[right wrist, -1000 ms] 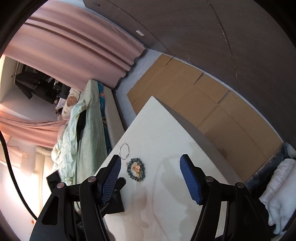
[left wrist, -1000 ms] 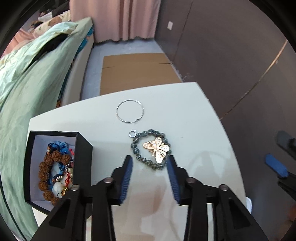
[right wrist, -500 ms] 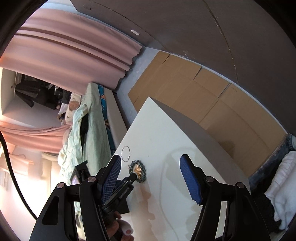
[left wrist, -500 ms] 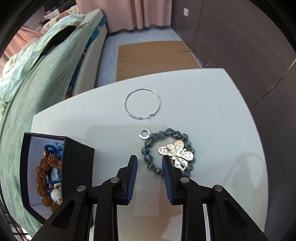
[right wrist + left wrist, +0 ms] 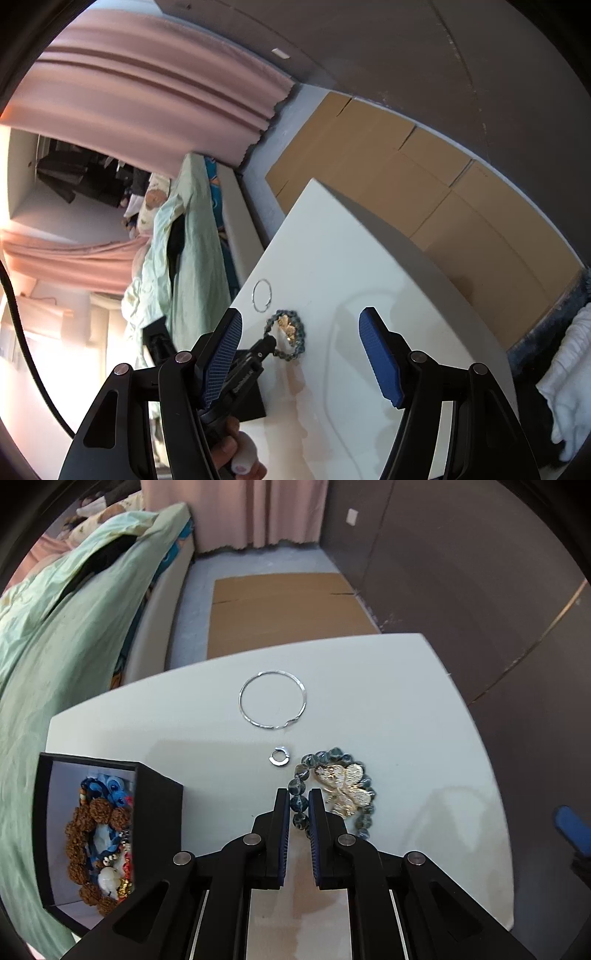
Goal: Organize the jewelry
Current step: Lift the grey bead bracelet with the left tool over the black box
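Left claw (image 5: 299, 805) has just been closing & now pinches near-left side of blue bead bracelet (image 5: 334, 794) lying on white bench (image 5: 406, 709), gold butterfly charm (image 5: 345, 784) just right of tips. Right claw (image 5: 299, 354) spread wide, nothing between, off to the bracelet's right.

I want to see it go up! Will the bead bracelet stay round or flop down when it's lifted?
Probably flop: the bracelet looks like separate beads strung in a loop, and the left gripper pinches only one side. The gold butterfly lying on it might slide off.

1 beaded bracelet (image 5: 299, 805), 1 butterfly brooch (image 5: 345, 786), 1 hoop (image 5: 272, 698), 1 small ring (image 5: 279, 757), 1 black box (image 5: 159, 812), 2 claws (image 5: 298, 805) (image 5: 301, 350)
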`<state>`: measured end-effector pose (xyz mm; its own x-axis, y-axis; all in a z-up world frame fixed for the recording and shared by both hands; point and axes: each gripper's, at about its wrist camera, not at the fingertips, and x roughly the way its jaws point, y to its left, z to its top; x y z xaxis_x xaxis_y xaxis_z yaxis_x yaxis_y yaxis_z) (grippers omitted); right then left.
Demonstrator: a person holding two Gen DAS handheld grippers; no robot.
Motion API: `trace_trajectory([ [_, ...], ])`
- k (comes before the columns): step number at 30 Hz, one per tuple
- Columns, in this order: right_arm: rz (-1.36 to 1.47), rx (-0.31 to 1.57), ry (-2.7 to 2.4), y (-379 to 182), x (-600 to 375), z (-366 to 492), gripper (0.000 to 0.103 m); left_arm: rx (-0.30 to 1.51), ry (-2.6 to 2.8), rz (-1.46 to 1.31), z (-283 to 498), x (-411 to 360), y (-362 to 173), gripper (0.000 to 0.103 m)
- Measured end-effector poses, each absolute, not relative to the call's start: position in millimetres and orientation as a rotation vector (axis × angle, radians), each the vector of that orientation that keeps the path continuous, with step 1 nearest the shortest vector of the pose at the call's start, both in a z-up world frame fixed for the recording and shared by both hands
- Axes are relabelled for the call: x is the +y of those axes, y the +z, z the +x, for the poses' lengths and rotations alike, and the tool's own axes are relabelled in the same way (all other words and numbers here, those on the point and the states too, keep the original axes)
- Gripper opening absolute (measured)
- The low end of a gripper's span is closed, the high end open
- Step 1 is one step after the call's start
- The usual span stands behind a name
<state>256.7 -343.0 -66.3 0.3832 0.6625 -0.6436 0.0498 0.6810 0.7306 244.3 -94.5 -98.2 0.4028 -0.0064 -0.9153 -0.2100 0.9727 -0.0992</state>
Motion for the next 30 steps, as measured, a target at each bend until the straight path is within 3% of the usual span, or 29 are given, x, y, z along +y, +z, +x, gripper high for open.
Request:
trace_trajectory([
  [17, 0.595, 1.174, 0.443, -71.7, -296.5, 261.6, 0.067, 0.982, -0.057, -0.265, 202.3, -82.4, -30.2, 0.01],
  [30, 0.444, 1.225, 0.478, -81.7, -248.8, 259.1, 0.067, 0.815, -0.064, -0.401, 155.9, -18.5, -5.8, 0.01],
])
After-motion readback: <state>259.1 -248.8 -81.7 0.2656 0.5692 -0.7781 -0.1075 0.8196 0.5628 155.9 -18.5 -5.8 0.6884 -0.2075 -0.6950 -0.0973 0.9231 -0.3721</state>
